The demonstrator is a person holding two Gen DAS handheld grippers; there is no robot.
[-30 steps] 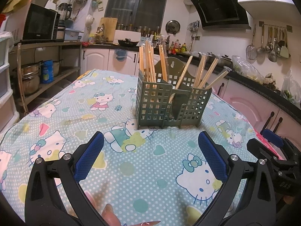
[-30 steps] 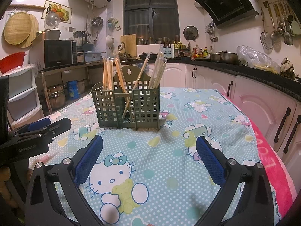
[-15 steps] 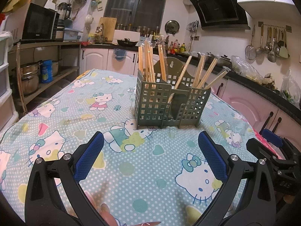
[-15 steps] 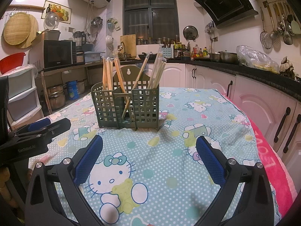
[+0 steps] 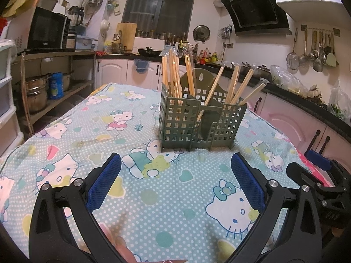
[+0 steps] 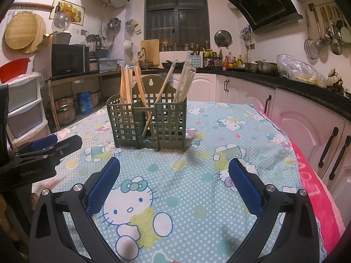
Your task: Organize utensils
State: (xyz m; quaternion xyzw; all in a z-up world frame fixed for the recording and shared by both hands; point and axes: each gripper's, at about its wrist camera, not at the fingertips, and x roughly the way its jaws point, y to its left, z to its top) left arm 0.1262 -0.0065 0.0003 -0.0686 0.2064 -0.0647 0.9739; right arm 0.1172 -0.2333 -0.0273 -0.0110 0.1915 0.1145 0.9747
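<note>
I see tabletop [image 6: 197, 197] under cartoon-cat cloth. Green lattice holder [image 6: 147, 125] stands mid-tabletop, upright; chopsticks [image 5: 173, 74] leaning in its compartments. My left hand-held gripper [image 5: 175, 184] spread, empty, short of holder. Right hand-held gripper [image 6: 174, 180] likewise spread, empty.

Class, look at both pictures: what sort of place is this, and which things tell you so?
Most likely a home kitchen: a range hood over the counter, ladles hanging on the wall, and a microwave on a shelf.
</note>
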